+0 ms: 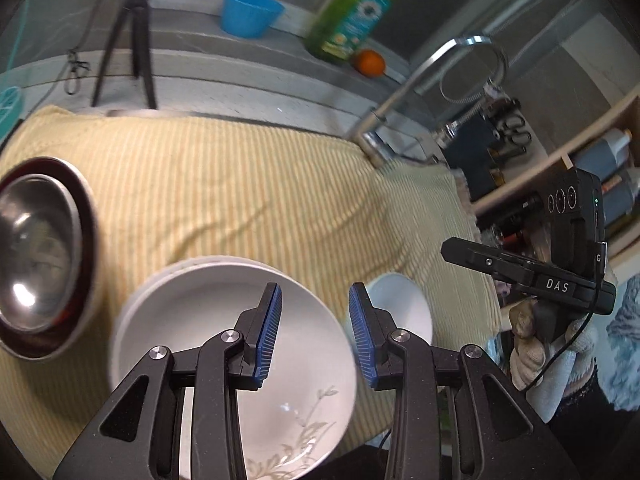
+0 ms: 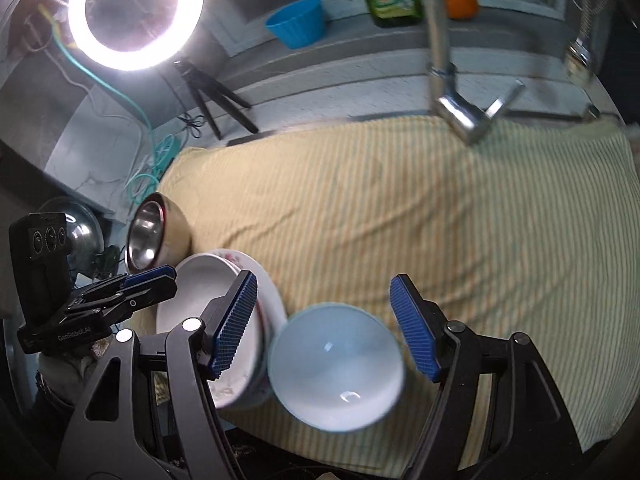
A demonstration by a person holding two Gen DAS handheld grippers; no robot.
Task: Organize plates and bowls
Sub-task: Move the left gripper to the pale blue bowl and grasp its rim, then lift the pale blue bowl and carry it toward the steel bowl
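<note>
A stack of white plates (image 1: 188, 320) with a leaf pattern lies on the yellow striped cloth (image 1: 240, 180). My left gripper (image 1: 315, 320) hovers over the stack's right edge, open, with nothing between its pads. To the left, a steel bowl (image 1: 36, 248) sits inside a dark-rimmed bowl. A small white bowl (image 2: 336, 368) stands upright just right of the plates (image 2: 192, 284). My right gripper (image 2: 324, 320) hangs above it, open, pads clear of the rim. The left gripper (image 2: 160, 276) shows at the left, over the plates. The steel bowl (image 2: 146, 236) is behind them.
A chrome faucet (image 2: 440, 60) reaches over the cloth's far edge. On the ledge behind are a blue tub (image 1: 250, 12), a green soap bottle (image 1: 352, 12) and an orange (image 1: 369, 63). A tripod (image 1: 132, 40) and ring light (image 2: 132, 12) stand far left; shelves (image 1: 580, 160) at right.
</note>
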